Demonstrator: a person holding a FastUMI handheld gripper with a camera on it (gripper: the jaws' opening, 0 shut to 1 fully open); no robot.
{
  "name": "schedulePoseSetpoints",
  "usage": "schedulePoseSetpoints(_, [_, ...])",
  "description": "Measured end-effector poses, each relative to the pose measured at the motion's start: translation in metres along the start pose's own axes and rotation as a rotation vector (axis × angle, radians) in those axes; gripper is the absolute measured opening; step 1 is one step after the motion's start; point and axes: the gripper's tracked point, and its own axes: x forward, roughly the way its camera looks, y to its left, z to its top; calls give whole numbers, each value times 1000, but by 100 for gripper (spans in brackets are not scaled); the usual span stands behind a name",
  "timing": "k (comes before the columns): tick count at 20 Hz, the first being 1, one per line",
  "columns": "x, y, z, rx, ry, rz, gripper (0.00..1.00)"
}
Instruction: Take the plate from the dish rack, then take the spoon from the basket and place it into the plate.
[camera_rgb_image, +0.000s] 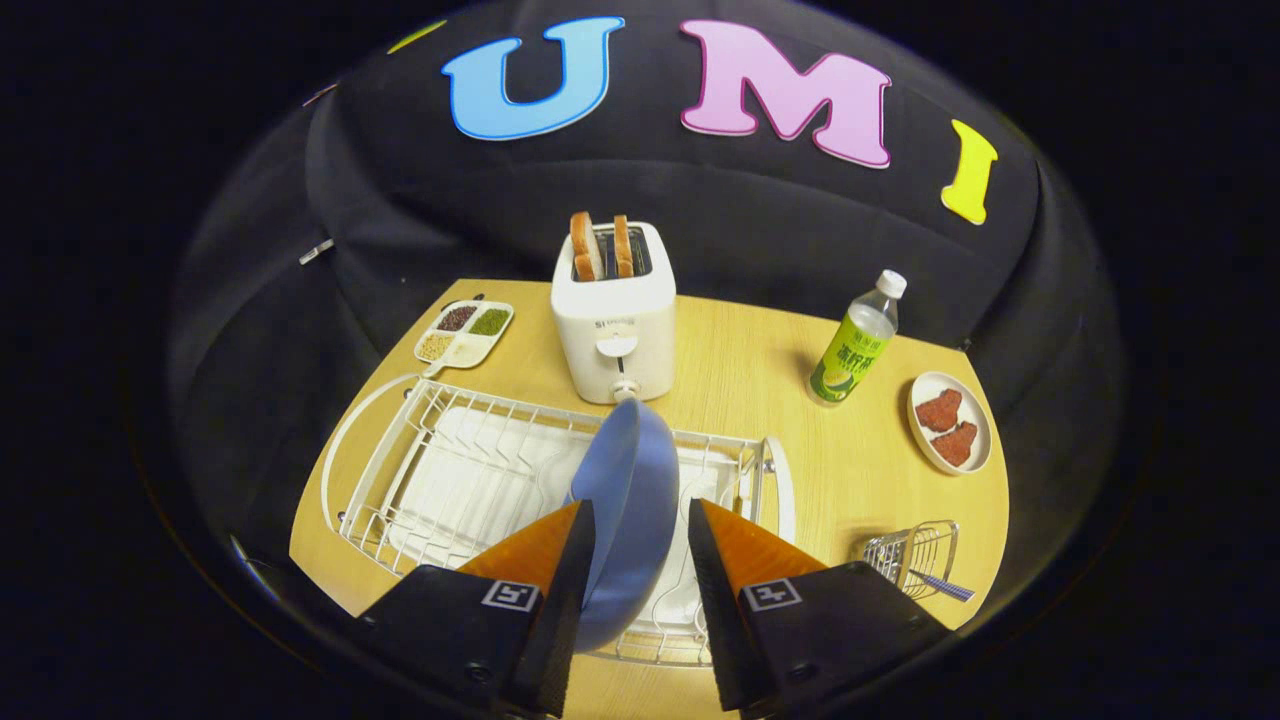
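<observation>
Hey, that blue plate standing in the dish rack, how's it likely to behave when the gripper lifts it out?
The blue plate looks rigid and smooth, so it may slip if gripped lightly. It stands on edge in the white wire dish rack, so it could tip or catch on the wires. The gripper has a finger on each side of it; whether they press is unclear.

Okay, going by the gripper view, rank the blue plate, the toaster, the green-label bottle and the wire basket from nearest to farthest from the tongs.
1. Blue plate: on edge in the dish rack, between the fingers of the tongs.
2. Wire basket: off to the right.
3. Toaster: straight beyond the rack.
4. Green-label bottle: beyond, to the right.
The toaster and bottle are close to call.
</observation>
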Motion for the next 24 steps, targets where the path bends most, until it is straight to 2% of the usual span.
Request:
schedulePoseSetpoints(3, [8,7,-5,60,55,-2,46])
schedulePoseSetpoints(10, [6,-1,4,126,34,-98,30])
schedulePoseSetpoints(13, [-1,-3,14,85,-21,-177,30])
schedulePoseSetpoints(16, [-7,4,26,13,-77,-211,28])
schedulePoseSetpoints(21, [-21,-12,34,20,-122,-268,28])
schedulePoseSetpoints(23, [-22,-18,35,50,-127,-266,26])
schedulePoseSetpoints(24, [-19,-16,31,71,-116,-230,24])
